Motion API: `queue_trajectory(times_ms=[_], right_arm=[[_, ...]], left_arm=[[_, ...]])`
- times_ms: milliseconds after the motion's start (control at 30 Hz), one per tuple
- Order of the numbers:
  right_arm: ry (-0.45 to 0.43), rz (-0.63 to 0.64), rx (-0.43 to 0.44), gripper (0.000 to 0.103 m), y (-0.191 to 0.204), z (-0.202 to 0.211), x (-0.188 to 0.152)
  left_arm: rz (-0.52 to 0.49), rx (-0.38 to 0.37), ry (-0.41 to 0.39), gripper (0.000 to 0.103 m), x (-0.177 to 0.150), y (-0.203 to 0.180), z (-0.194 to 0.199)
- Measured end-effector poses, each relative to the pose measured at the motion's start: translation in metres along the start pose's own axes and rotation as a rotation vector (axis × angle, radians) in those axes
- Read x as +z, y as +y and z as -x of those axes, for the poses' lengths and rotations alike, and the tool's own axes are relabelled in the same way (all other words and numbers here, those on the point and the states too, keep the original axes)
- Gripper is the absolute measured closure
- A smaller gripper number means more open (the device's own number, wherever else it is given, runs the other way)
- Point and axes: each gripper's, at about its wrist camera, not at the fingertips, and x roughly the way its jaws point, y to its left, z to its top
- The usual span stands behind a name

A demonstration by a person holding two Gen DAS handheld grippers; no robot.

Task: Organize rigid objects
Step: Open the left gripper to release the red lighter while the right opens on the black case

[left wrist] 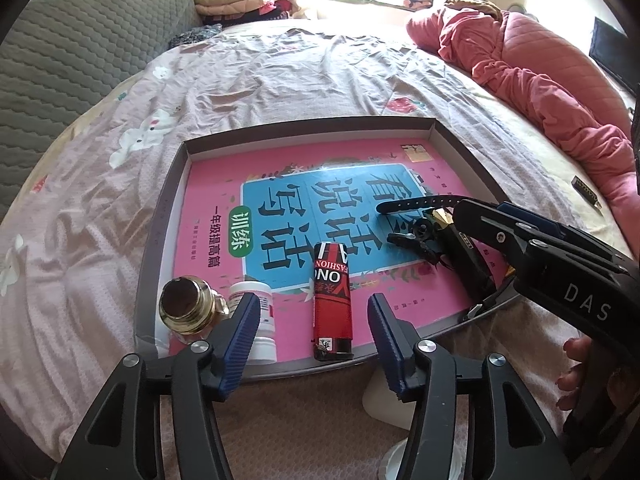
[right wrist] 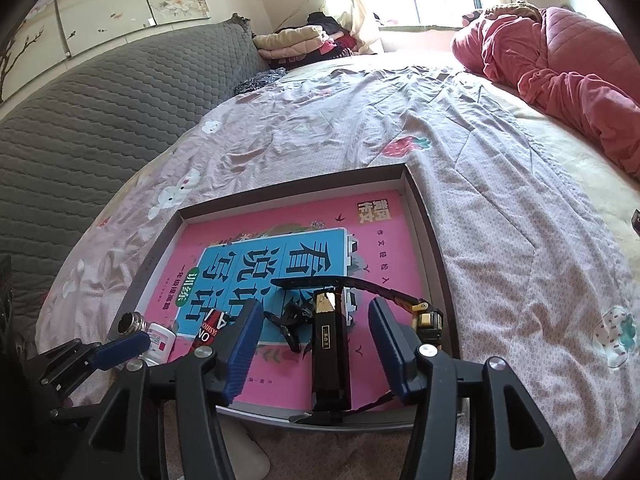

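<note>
A shallow grey box (left wrist: 168,216) on the bed holds a pink book (left wrist: 224,184). On the book a red lighter (left wrist: 333,300) lies between the blue pads of my left gripper (left wrist: 313,304), which is open and clear of it. A white pill bottle (left wrist: 260,320) and a gold-capped glass bottle (left wrist: 186,308) stand at the box's near left corner. My right gripper (right wrist: 315,310) is open around a black-and-gold case (right wrist: 330,352), its pads apart from it. A black watch (right wrist: 428,320) and a black clip (right wrist: 292,320) lie beside the case.
The box rests on a pink patterned bedsheet (left wrist: 280,80). A pink quilt (left wrist: 540,80) is bunched at the right and a grey headboard cushion (left wrist: 80,40) stands at the left. Folded clothes (left wrist: 236,0) are piled by the window. A small dark item (left wrist: 586,190) lies on the sheet.
</note>
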Motion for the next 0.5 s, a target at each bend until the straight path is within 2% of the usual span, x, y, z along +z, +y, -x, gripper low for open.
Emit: queue_trajectory(times_ms=[167,300,500], right_arm=[[-0.007,0.005,0.005,0.047,0.0,0.002,0.0],[-0.021,0.026,0.008,0.04,0.003,0.005,0.001],[-0.036,0.044,0.014,0.038,0.007,0.009,0.002]], left_arm=[[0.008,0.005,-0.01,0.044,0.001,0.004,0.004],[0.011,0.018,-0.017,0.038,0.002,0.008,0.007],[0.006,0.025,-0.027,0.036,0.001,0.01,0.014]])
